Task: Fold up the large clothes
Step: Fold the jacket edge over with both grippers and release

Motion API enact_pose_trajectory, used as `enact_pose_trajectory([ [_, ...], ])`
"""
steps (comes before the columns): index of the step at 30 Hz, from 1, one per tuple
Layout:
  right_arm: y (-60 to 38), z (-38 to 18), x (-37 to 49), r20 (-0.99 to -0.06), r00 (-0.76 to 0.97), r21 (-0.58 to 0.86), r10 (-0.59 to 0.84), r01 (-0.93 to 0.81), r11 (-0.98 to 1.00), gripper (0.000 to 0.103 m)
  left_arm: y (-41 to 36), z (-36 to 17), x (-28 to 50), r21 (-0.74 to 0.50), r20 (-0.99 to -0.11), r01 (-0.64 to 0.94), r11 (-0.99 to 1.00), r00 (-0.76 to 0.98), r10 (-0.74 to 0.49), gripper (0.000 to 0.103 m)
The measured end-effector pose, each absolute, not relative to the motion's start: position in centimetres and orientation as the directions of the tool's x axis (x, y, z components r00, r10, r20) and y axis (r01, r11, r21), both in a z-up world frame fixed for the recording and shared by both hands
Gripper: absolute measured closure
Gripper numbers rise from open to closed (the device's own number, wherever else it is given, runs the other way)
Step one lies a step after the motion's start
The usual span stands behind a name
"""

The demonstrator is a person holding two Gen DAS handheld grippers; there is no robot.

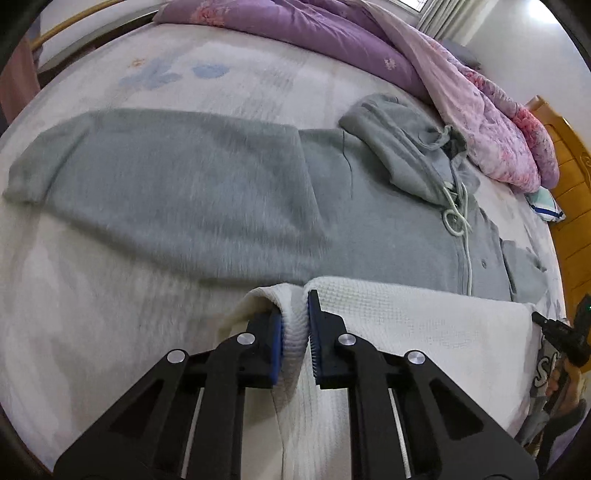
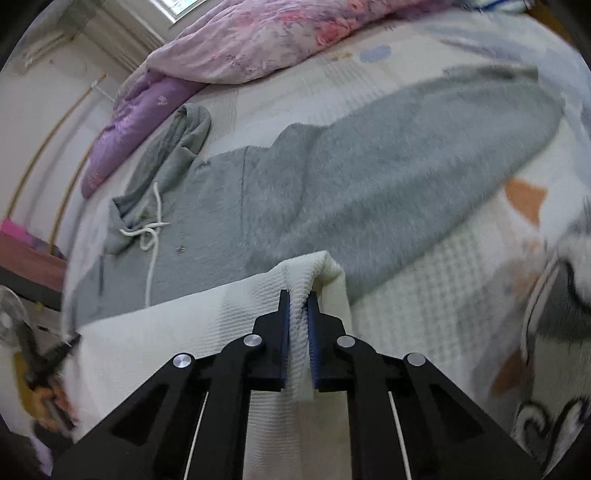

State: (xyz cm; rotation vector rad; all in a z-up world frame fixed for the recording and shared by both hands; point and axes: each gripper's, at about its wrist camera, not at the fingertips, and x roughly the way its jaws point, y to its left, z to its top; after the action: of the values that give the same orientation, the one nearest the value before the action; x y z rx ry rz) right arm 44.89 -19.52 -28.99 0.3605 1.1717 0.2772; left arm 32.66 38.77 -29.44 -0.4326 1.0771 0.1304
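A grey hooded garment [image 1: 207, 184] with a white drawstring [image 1: 458, 218] lies spread flat on the bed; it also shows in the right wrist view [image 2: 369, 184]. A white waffle-knit garment [image 1: 424, 332] lies over its near edge. My left gripper [image 1: 295, 332] is shut on a ribbed edge of the white garment. My right gripper [image 2: 297, 332] is shut on another bunched edge of the white garment [image 2: 184, 332]. The other gripper shows at the right edge of the left wrist view [image 1: 565, 332].
A purple and pink floral quilt [image 1: 369, 48] is heaped along the far side of the bed. The bed sheet [image 1: 92, 295] is pale with printed patterns. A wooden headboard [image 1: 569, 184] stands at the right. A window [image 2: 177, 7] is beyond the quilt.
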Motion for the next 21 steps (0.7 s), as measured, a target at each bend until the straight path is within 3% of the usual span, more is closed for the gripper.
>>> enact_pose_trajectory([
  [5, -18.9, -30.2, 46.3, -0.859, 0.378, 0.361, 0.345, -0.028, 0.932, 0.096, 39.1, -31.1, 34.3, -0.248, -0.879, -0.296, 0.923, 0.469, -0.086, 0.09],
  [9, -18.5, -31.3, 46.7, -0.869, 0.38, 0.33, 0.316, -0.028, 0.943, 0.09, 40.1, -31.4, 33.4, -0.312, -0.869, -0.325, 0.893, 0.478, -0.13, 0.081],
  [14, -20.5, -28.3, 44.3, -0.866, 0.399, 0.331, 0.3, 0.008, 0.944, 0.073, 39.9, -27.1, 28.4, -0.275, -0.843, -0.299, 0.914, 0.532, -0.079, 0.07],
  [21, -19.0, -25.7, 35.0, -0.857, 0.35, 0.343, 0.379, -0.162, 0.925, 0.073, 33.4, -25.8, 20.6, -0.233, -0.814, -0.176, 0.956, 0.574, -0.092, 0.068],
])
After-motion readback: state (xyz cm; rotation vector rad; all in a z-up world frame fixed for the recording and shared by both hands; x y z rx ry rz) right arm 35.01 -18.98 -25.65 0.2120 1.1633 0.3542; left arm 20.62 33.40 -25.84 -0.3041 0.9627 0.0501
